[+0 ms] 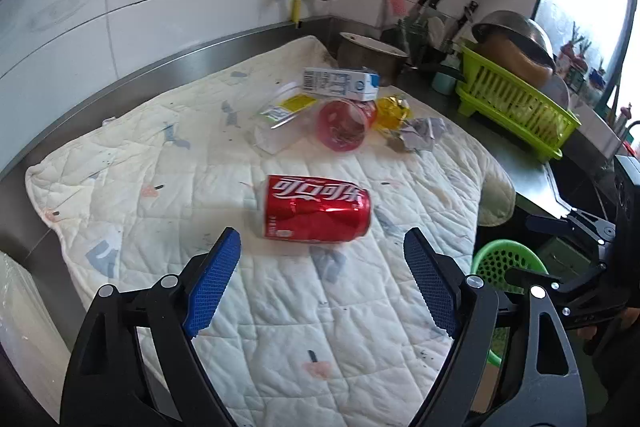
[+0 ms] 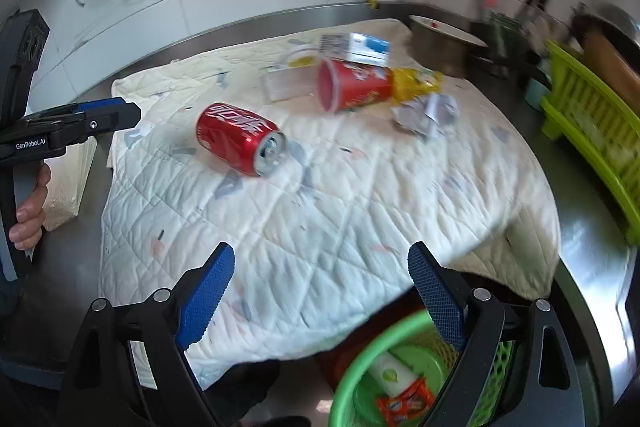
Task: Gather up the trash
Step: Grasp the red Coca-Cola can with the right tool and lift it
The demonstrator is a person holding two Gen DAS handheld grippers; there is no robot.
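Both the left gripper [image 1: 322,247] and right gripper [image 2: 320,265] gape empty, red can [image 1: 316,209] lying just beyond the left.

The can [image 1: 316,209] is red with white lettering and a silver top. The quilt [image 1: 280,307] is cream with grey, pink and dark flecks. The cup [image 2: 352,85] is red, the wrapper [image 2: 416,81] yellow, the carton [image 1: 342,83] white and blue. The rack [image 1: 516,99] and basket [image 2: 360,379] are bright green; the pads [image 1: 214,279] are blue.
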